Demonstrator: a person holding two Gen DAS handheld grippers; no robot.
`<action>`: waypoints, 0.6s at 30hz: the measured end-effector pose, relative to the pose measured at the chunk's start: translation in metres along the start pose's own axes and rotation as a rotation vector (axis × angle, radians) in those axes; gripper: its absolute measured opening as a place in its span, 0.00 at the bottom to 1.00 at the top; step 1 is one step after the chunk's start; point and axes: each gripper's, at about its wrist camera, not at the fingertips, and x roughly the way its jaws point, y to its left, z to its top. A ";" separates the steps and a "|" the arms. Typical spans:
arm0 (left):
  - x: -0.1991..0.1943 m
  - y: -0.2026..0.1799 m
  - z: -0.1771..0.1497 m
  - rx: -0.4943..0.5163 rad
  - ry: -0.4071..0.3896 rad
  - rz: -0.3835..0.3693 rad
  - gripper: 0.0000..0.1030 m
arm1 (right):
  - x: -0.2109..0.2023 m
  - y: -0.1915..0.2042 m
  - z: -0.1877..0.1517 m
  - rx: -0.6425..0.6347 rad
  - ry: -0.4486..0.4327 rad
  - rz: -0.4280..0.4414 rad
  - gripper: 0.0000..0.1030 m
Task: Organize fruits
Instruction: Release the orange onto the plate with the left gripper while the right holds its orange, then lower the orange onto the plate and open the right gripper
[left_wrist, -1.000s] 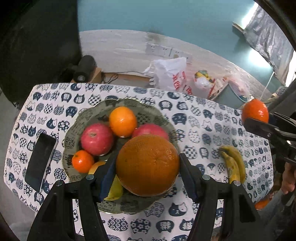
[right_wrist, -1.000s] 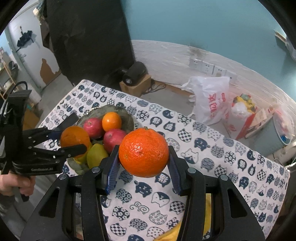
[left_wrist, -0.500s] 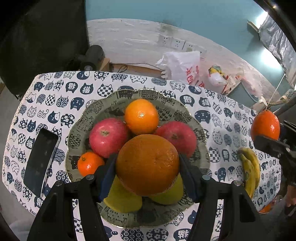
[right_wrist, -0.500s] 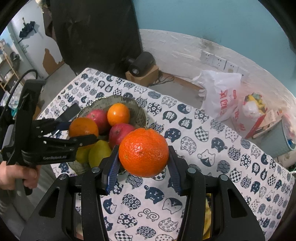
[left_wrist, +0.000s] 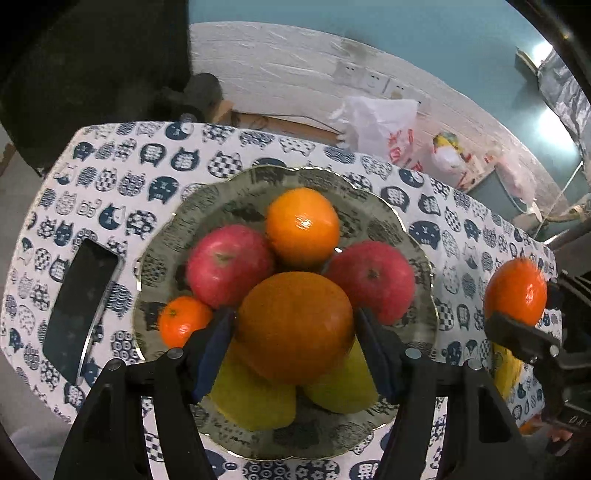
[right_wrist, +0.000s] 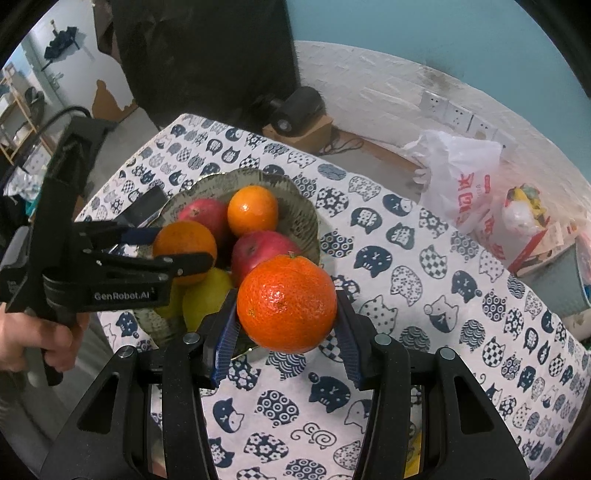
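Two oranges on their way to the fruit plate

The left gripper (left_wrist: 295, 332) squeezes a big round dull-orange orange (left_wrist: 295, 326) right above the grey patterned plate (left_wrist: 229, 192), over the two yellow-green pears (left_wrist: 255, 398). I think the best way is to lower it slowly into the gap in the middle, let it touch the fruit under it, and only then let go, so nothing rolls off. The right gripper (right_wrist: 286, 325) squeezes a bright bumpy orange (right_wrist: 286, 302) beside the plate, over the cat-pattern tablecloth (right_wrist: 424, 258), and should wait its turn. On the plate I count two red apples (left_wrist: 227, 266), two pears, one shiny orange (left_wrist: 303, 225) and one small tangerine (left_wrist: 183, 319). Yellow bananas (left_wrist: 508, 369) lie on the cloth to the right, mostly hidden, so I cannot count them. One dark flat phone (left_wrist: 79, 310) lies left of the plate.
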 end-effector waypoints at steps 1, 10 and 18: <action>-0.001 0.002 0.000 -0.008 0.000 -0.003 0.69 | 0.001 0.000 -0.001 -0.002 0.003 0.002 0.47; -0.013 0.007 -0.010 -0.019 0.008 -0.018 0.70 | 0.021 0.012 -0.004 -0.029 0.047 0.020 0.47; -0.026 0.019 -0.029 -0.028 0.012 -0.004 0.70 | 0.045 0.024 -0.009 -0.061 0.091 0.022 0.47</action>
